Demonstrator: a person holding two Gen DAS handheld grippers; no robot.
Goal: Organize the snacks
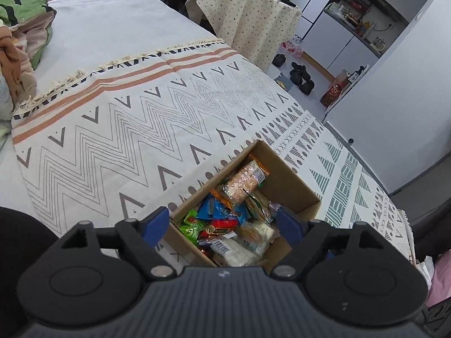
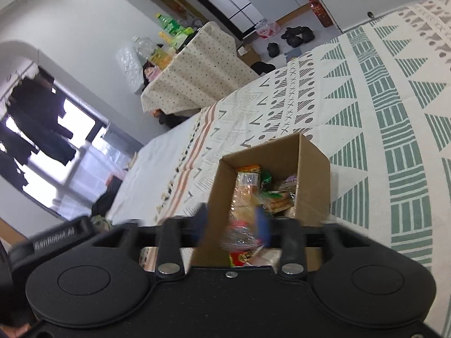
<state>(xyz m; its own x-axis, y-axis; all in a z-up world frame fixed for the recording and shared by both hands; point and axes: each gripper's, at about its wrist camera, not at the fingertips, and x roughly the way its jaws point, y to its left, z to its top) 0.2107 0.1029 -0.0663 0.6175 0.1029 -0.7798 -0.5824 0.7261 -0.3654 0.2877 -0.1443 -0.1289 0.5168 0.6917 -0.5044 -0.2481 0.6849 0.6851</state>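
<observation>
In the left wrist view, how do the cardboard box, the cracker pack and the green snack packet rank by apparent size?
1. cardboard box
2. cracker pack
3. green snack packet, though other snacks partly cover it.

Soft daylight, blown-out window (image 2: 70, 140), fisheye-curved edges, motion-blurred tool (image 2: 232, 225)

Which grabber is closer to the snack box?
Right, probably. The right gripper has fingers straddling one wall of the cardboard box. The left gripper hangs open just above the box.
</observation>
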